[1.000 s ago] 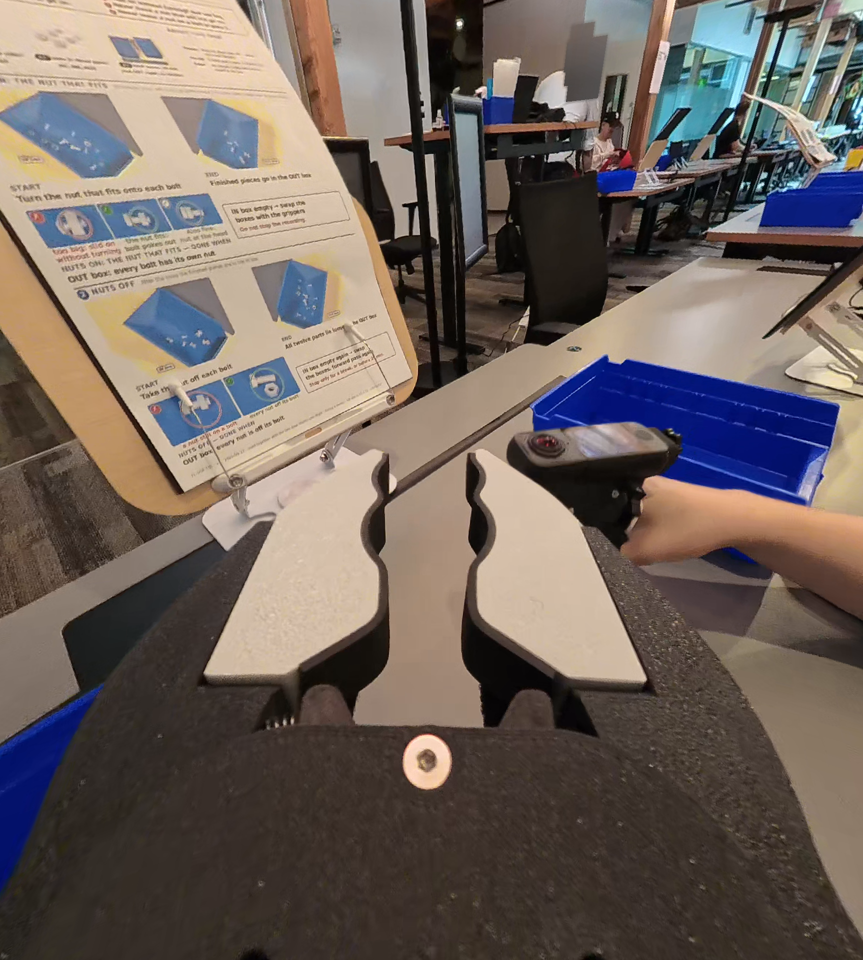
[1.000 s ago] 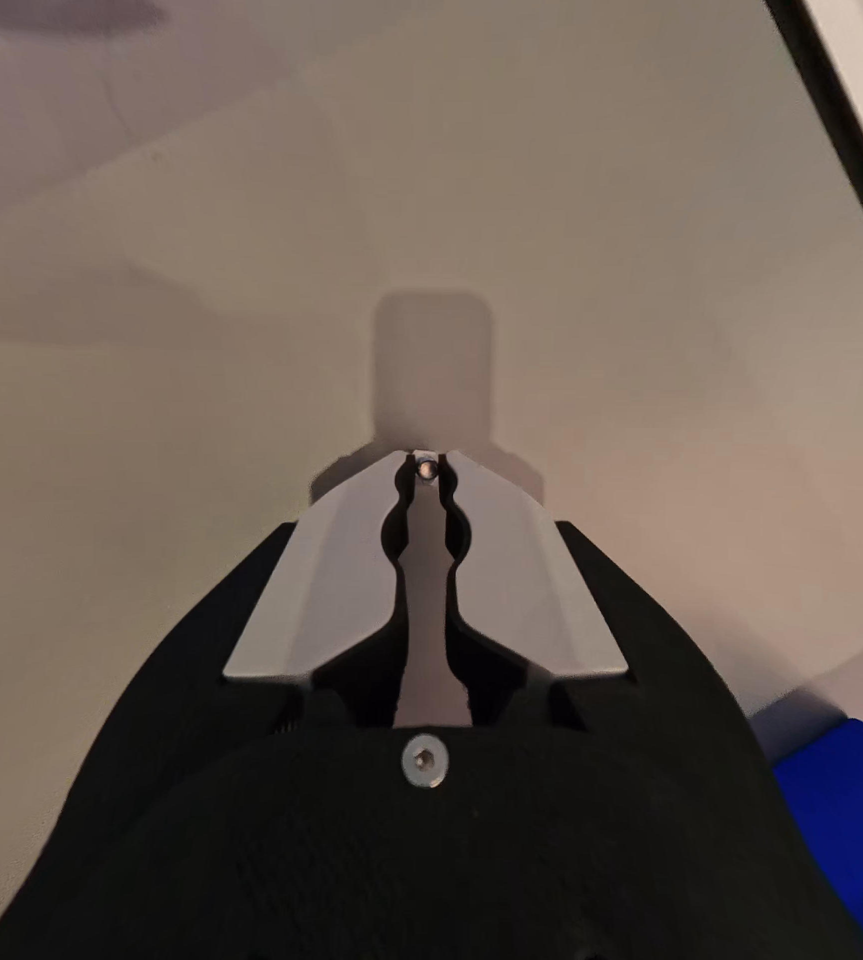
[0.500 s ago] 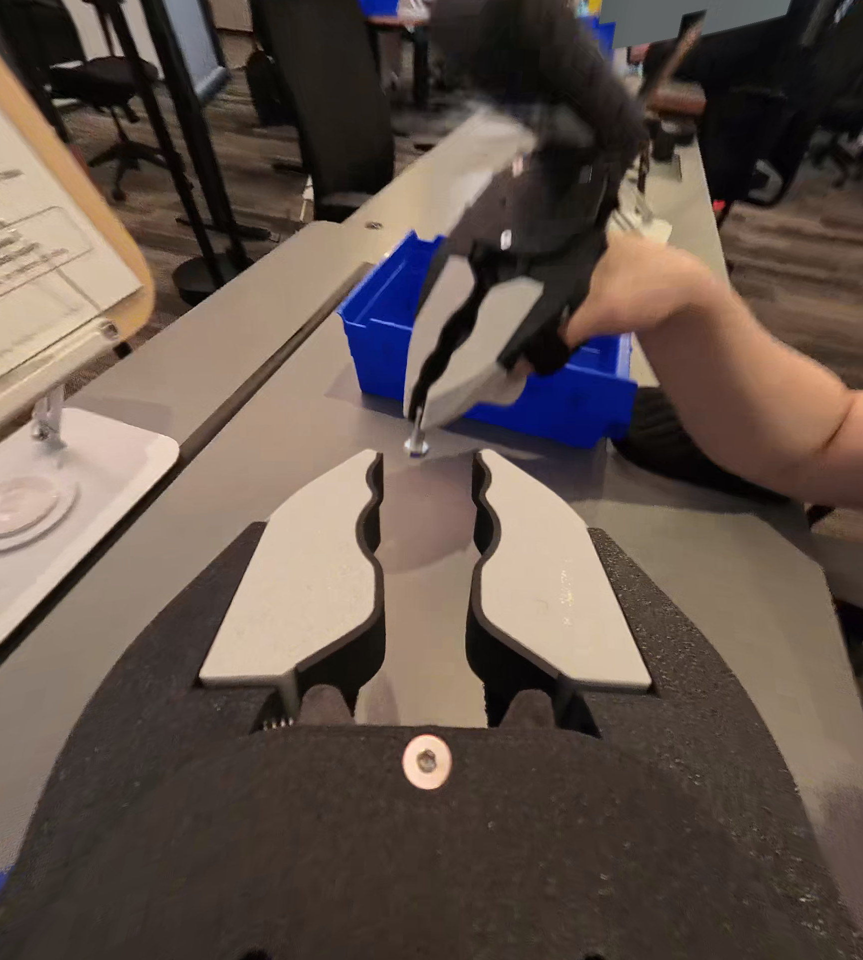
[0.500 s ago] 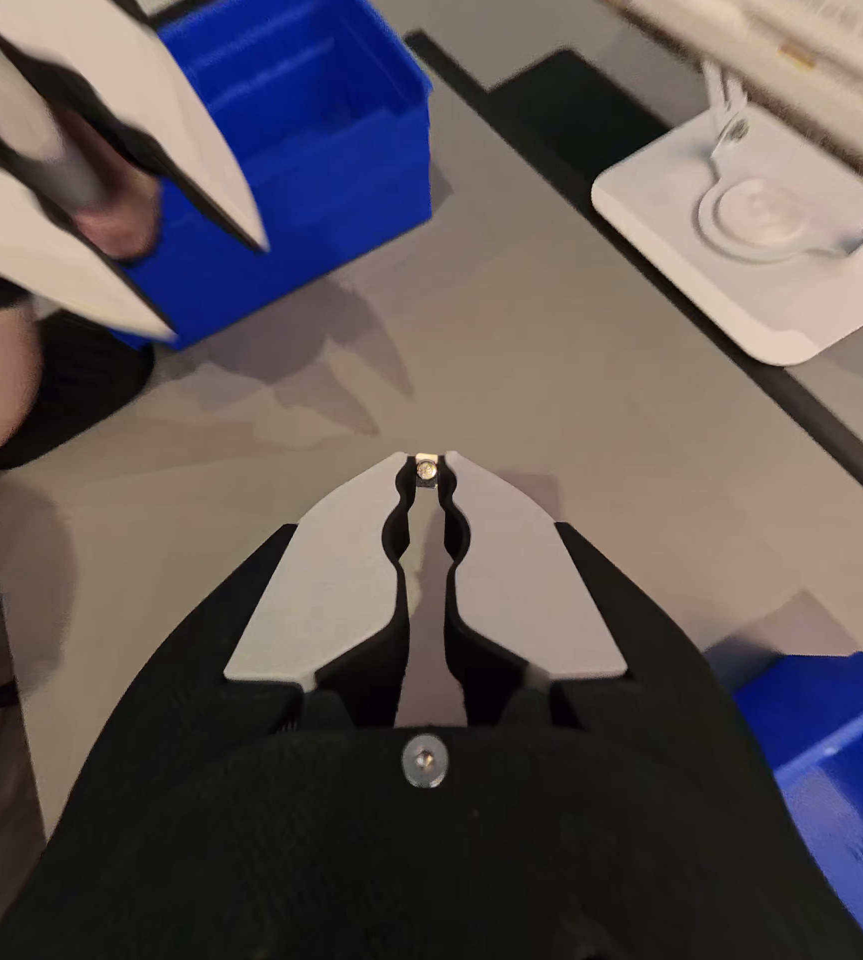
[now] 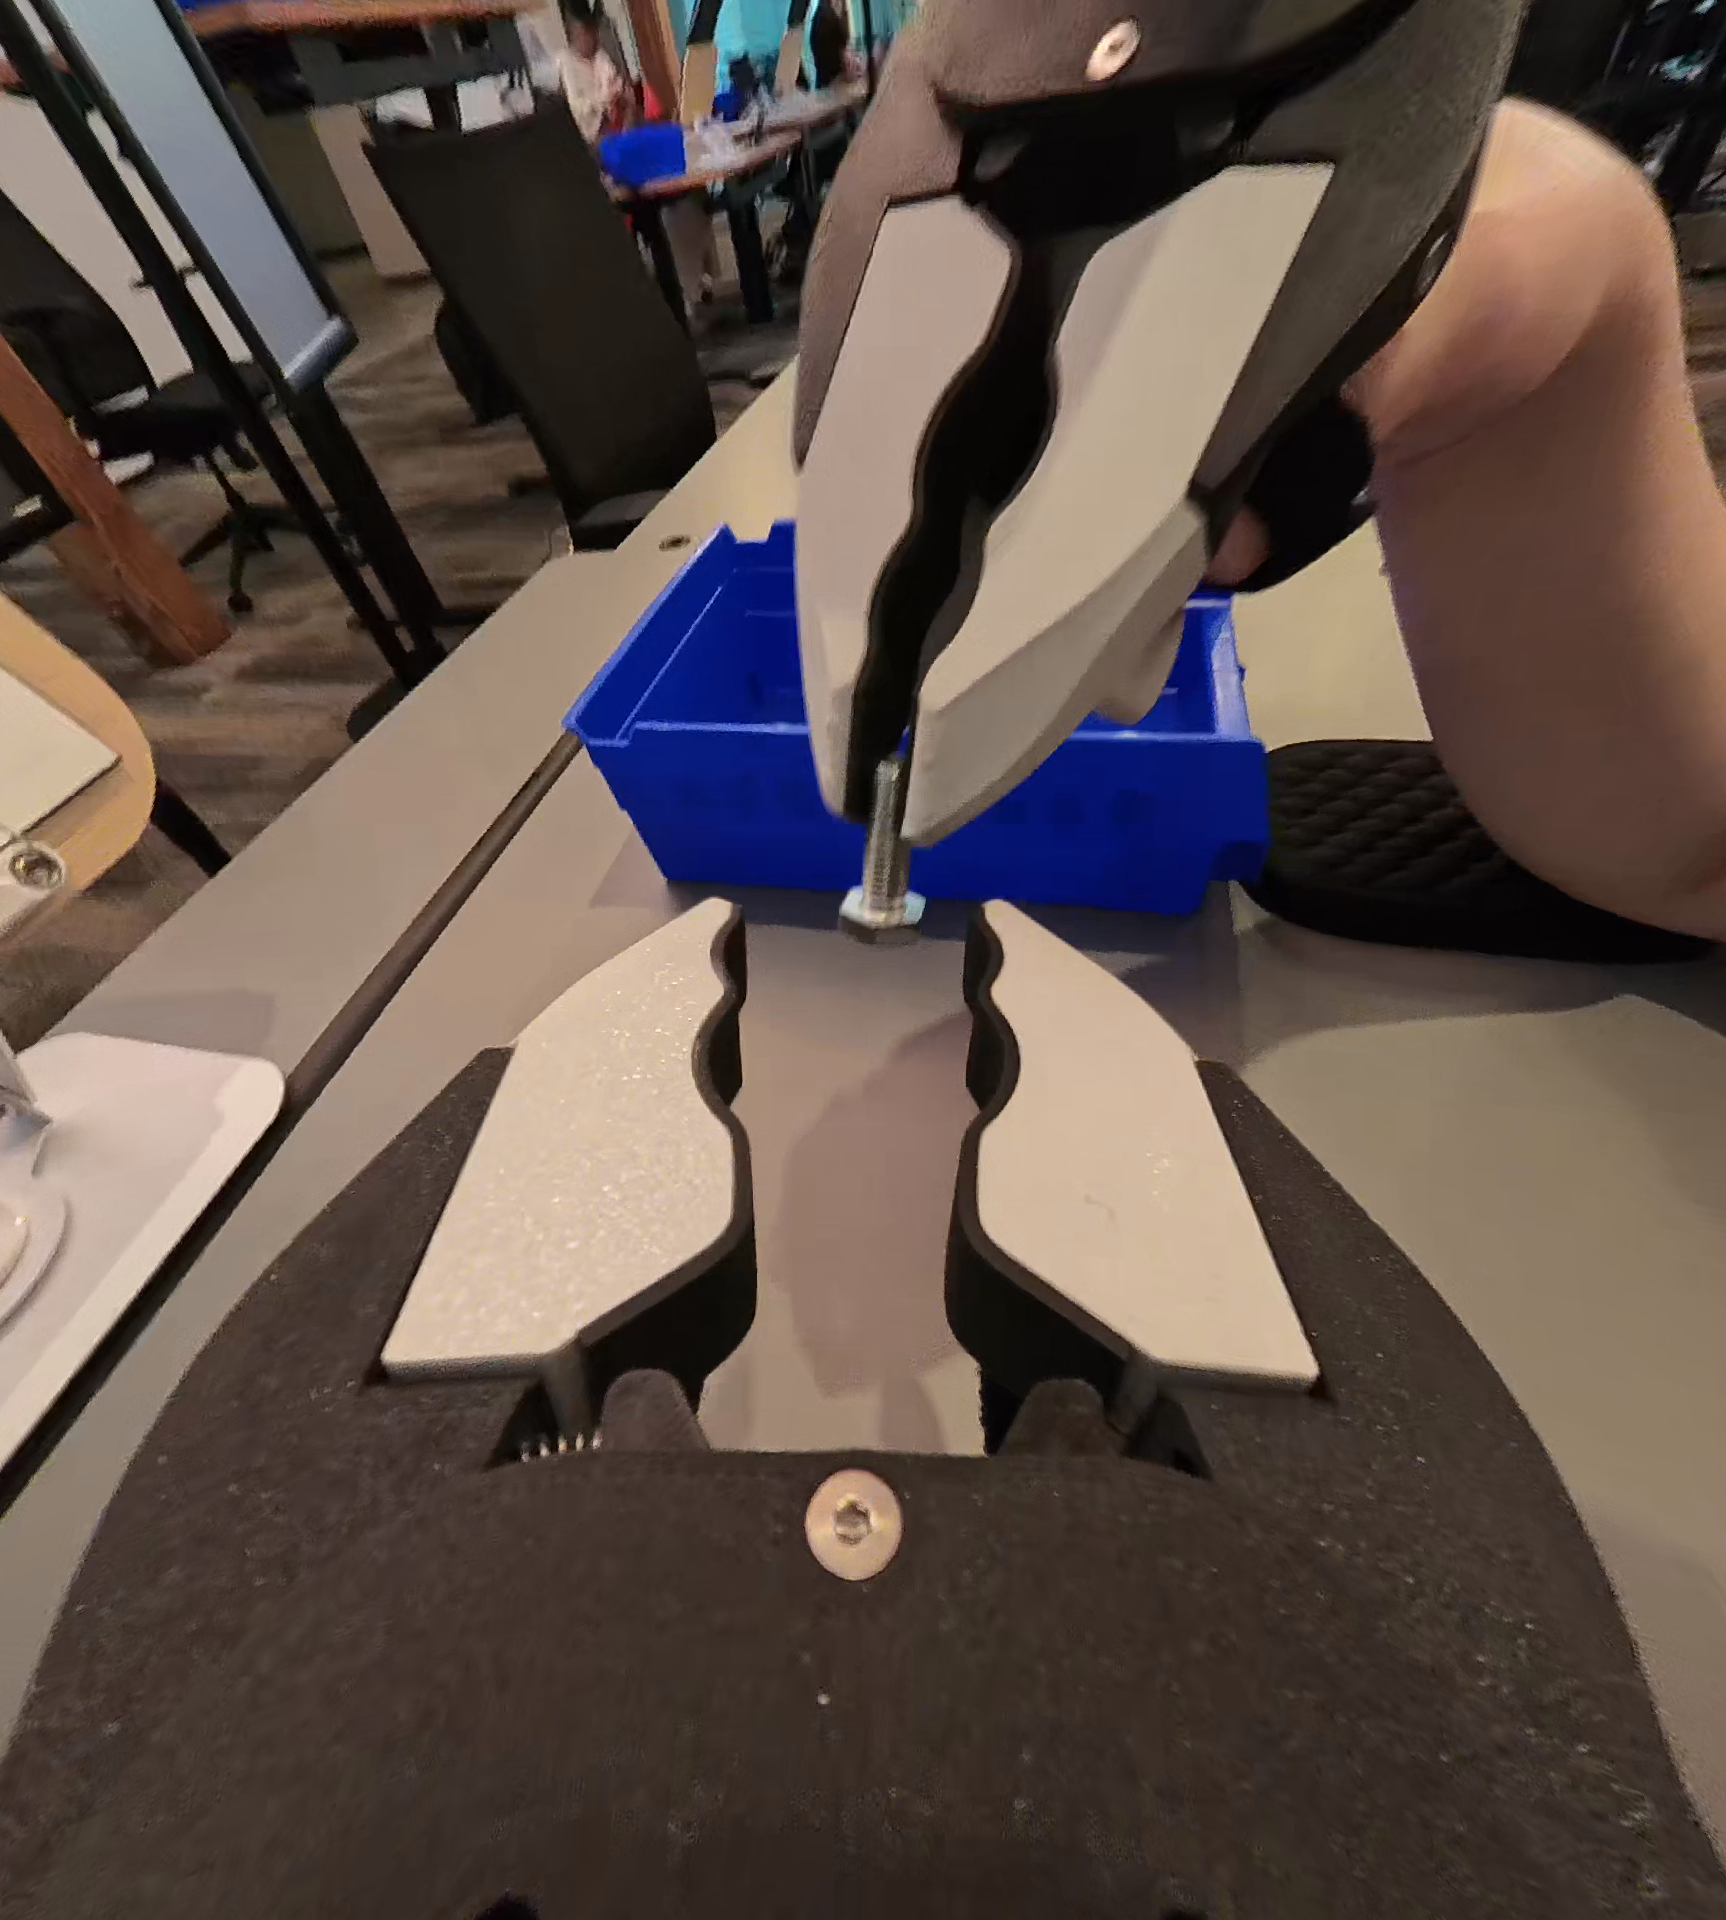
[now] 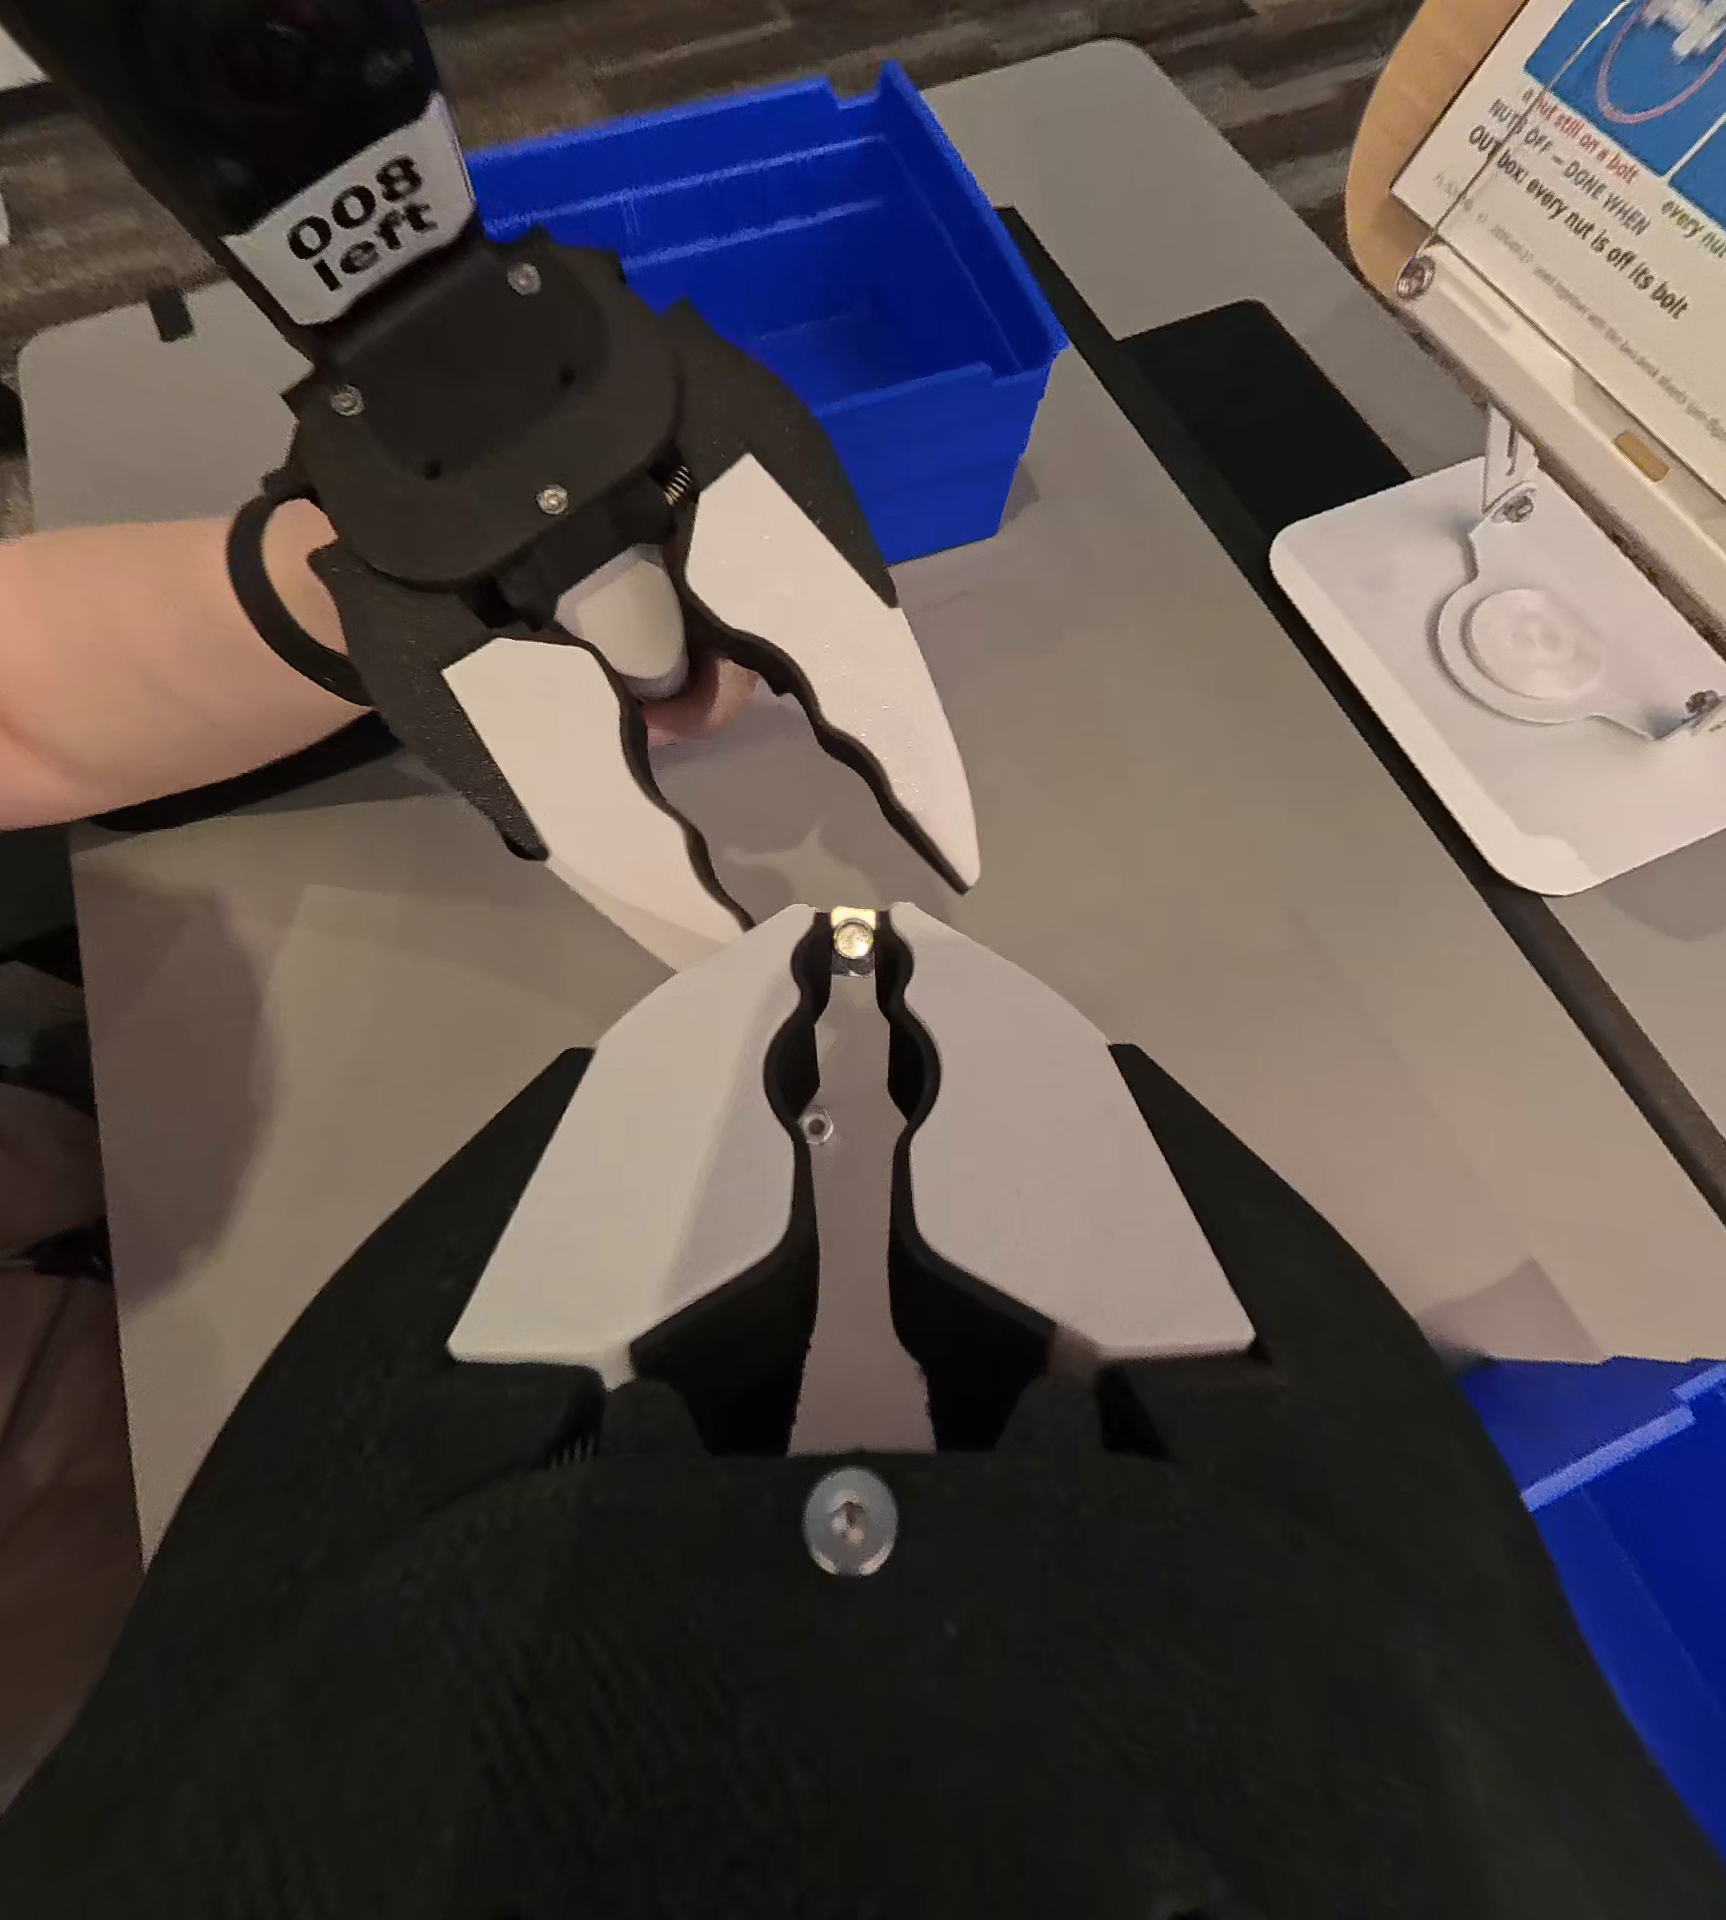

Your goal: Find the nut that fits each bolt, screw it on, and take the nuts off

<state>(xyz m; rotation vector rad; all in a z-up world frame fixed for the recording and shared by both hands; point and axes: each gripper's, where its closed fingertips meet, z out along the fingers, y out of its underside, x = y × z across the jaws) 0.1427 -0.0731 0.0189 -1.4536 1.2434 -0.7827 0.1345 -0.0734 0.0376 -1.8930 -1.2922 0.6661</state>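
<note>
The right tool (image 5: 874, 805) is pinching a bolt (image 5: 880, 868) by the threaded end; the shank hangs down and the hexagonal head sits at the bottom, just above the grey bench (image 5: 1461, 1195). In the right wrist view the same bolt (image 6: 851, 943) appears end-on, clamped at the very tips of the right tool (image 6: 851, 920). A small nut (image 6: 817, 1127) lies loose on the bench (image 6: 1202, 935) below that tool, seen through the gap between its fingers and apart from the bolt.

The left tool (image 5: 851, 925) is spread, with nothing between its fingers; the bolt head sits just beyond the fingertips, roughly centred on the gap. In the right wrist view the left tool (image 6: 854, 888) points toward the bolt from the far side, its tips close to those of the right tool. A hand (image 5: 1586, 540) grips the right tool's handle.

The bench surface is flat, matt grey and carries soft shadows of both tools. A dark seam (image 5: 443, 935) runs along it. A blue bin (image 5: 734, 769) stands on the bench just behind the bolt; whether it holds anything cannot be told. A second blue bin (image 6: 838, 270) stands behind the left tool, and a blue bin corner (image 6: 1690, 1558) shows at the lower right of that view. A white stand base (image 6: 1534, 675) holding an instruction board (image 6: 1617, 156) rests on the bench on the far side of the seam.

The room is an open office with dark carpet, black chairs (image 5: 547, 312), wooden posts (image 5: 38, 457) and further desks in the background.
</note>
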